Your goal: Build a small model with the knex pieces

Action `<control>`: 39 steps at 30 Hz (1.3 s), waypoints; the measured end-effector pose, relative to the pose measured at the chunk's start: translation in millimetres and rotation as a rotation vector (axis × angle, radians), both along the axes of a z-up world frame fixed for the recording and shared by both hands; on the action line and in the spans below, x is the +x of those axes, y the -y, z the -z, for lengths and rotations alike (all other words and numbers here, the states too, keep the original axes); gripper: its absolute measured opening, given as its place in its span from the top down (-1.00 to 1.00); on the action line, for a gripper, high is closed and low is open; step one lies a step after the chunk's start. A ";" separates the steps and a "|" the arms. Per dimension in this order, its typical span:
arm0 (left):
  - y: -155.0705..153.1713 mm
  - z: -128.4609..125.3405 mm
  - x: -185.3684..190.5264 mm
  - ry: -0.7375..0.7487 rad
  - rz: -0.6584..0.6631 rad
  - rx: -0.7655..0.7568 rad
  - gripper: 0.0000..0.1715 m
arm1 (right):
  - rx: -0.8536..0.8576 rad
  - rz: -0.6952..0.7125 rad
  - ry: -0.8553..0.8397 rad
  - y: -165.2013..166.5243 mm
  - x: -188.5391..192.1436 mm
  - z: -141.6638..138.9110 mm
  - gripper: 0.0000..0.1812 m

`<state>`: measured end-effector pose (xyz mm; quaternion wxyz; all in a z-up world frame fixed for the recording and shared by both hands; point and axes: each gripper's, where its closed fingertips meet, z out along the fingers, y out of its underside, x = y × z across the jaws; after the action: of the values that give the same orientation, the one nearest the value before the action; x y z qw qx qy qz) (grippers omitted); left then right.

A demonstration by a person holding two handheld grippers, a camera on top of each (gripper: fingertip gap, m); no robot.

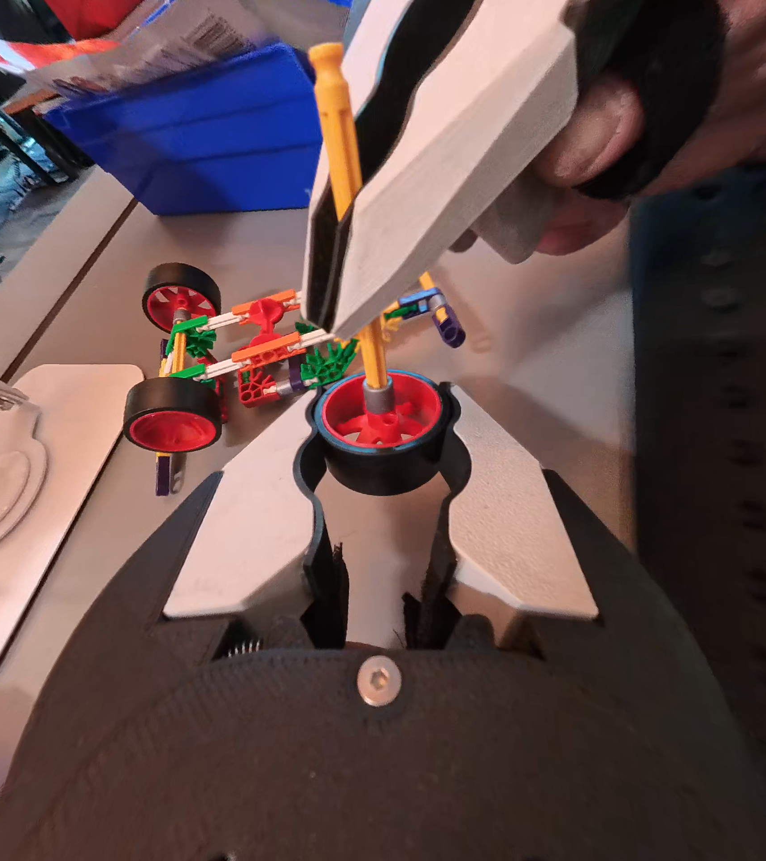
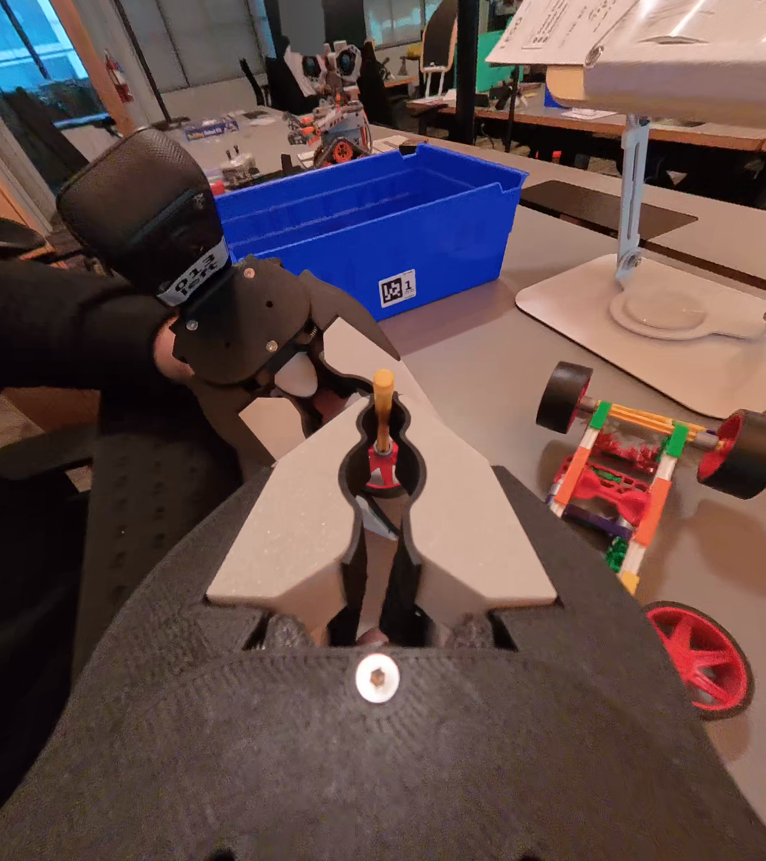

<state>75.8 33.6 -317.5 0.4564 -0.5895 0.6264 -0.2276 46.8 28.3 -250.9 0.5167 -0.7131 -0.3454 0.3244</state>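
1. Left gripper (image 1: 383, 459): we see its jaws clamped on a black wheel with a red hub (image 1: 383, 438), held just above the grey table (image 1: 241, 242), hub side facing up.
2. A grey sleeve (image 1: 377, 396) stands on the hub centre, and the lower end of a yellow rod (image 1: 341, 153) sits in that sleeve. The rod stands nearly upright, tilted slightly left at the top.
3. Right gripper (image 1: 325, 321): it comes in from the upper right in the left wrist view, jaws closed on the rod part-way along its length, above the wheel. In the right wrist view the rod (image 2: 382, 410) shows between the tips of that gripper (image 2: 383, 410), with the red hub (image 2: 382, 473) below; the left gripper (image 2: 306, 372) shows at the far left.
4. A hand (image 1: 605, 153) in a black fingerless glove grips the right gripper's handle.
5. A partly built toy car frame (image 1: 250, 345) in orange, green, white and purple lies on the table to the left, beyond the held wheel, with two black wheels on its far-left axle.
6. In the right wrist view a loose red and black wheel (image 2: 702, 659) lies near right on the table; it looks separate from the frame (image 2: 605, 489), though the view is cramped there.
7. A blue bin (image 2: 372, 242) sits at the far side, and a white stand base (image 2: 572, 298) at far right.
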 end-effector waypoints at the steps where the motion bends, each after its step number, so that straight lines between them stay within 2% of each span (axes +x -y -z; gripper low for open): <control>1: -0.1 1.4 0.7 0.000 0.001 -0.023 0.45 | 0.038 0.004 0.040 0.6 -0.5 0.7 0.99; 5: 2.9 10.4 0.2 -0.025 0.019 -0.063 0.46 | 0.305 0.002 0.326 8.4 -11.0 8.8 0.98; 7: 12.3 7.4 0.3 -0.006 0.059 -0.103 0.45 | 0.433 -0.043 0.391 18.2 -16.9 5.4 0.98; 8: 14.3 6.9 0.7 -0.003 0.061 -0.113 0.44 | 0.439 -0.045 0.390 18.6 -17.7 4.4 0.97; 11: 9.2 1.7 0.4 0.004 0.043 -0.071 0.44 | 0.242 -0.021 0.174 10.5 -12.3 -4.0 0.98; 14: 2.8 3.0 0.4 -0.023 0.009 -0.037 0.45 | -0.063 0.003 -0.094 -2.5 -1.0 -2.9 0.99; 16: 2.1 0.1 1.0 -0.020 0.012 -0.016 0.45 | -0.069 0.002 -0.114 -2.7 1.0 -4.7 0.99; 19: -2.2 0.5 -1.7 -0.037 0.008 0.036 0.45 | 0.014 -0.008 -0.041 0.8 -3.6 -4.7 0.99; 22: 3.0 -2.5 -0.5 -0.016 0.032 -0.025 0.45 | 0.358 -0.018 0.279 11.3 -14.7 -3.8 0.98; 25: 9.6 4.3 -1.6 -0.037 0.066 -0.052 0.45 | 0.537 -0.032 0.464 19.4 -25.7 2.1 0.98; 26: 11.2 4.6 -1.0 -0.039 0.069 -0.044 0.45 | 0.519 -0.031 0.442 19.7 -26.4 1.3 0.98; 31: 8.8 -2.4 3.4 -0.023 0.045 -0.029 0.45 | 0.111 -0.007 0.002 5.4 -11.0 -13.5 0.99; 33: 5.0 -5.2 3.6 -0.007 0.035 -0.022 0.45 | 0.011 -0.003 -0.117 0.1 -3.1 -16.5 0.99; 34: 3.8 -6.5 3.7 -0.007 0.032 -0.010 0.45 | 0.012 -0.009 -0.118 0.3 -2.5 -16.1 0.99; 36: 0.3 -1.2 2.3 -0.032 0.025 0.021 0.45 | 0.097 -0.011 0.009 2.0 -5.4 -8.8 0.99; 38: -2.1 -4.9 0.2 -0.026 0.020 0.050 0.43 | 0.122 -0.017 0.031 2.5 -7.3 -9.4 0.98; 39: 1.2 -8.7 1.9 -0.008 0.027 0.044 0.31 | 0.119 -0.015 0.046 0.8 -5.9 -6.8 0.98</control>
<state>77.7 32.4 -308.8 0.4636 -0.5719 0.6410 -0.2173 41.0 27.5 -244.1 0.5477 -0.6857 -0.3814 0.2905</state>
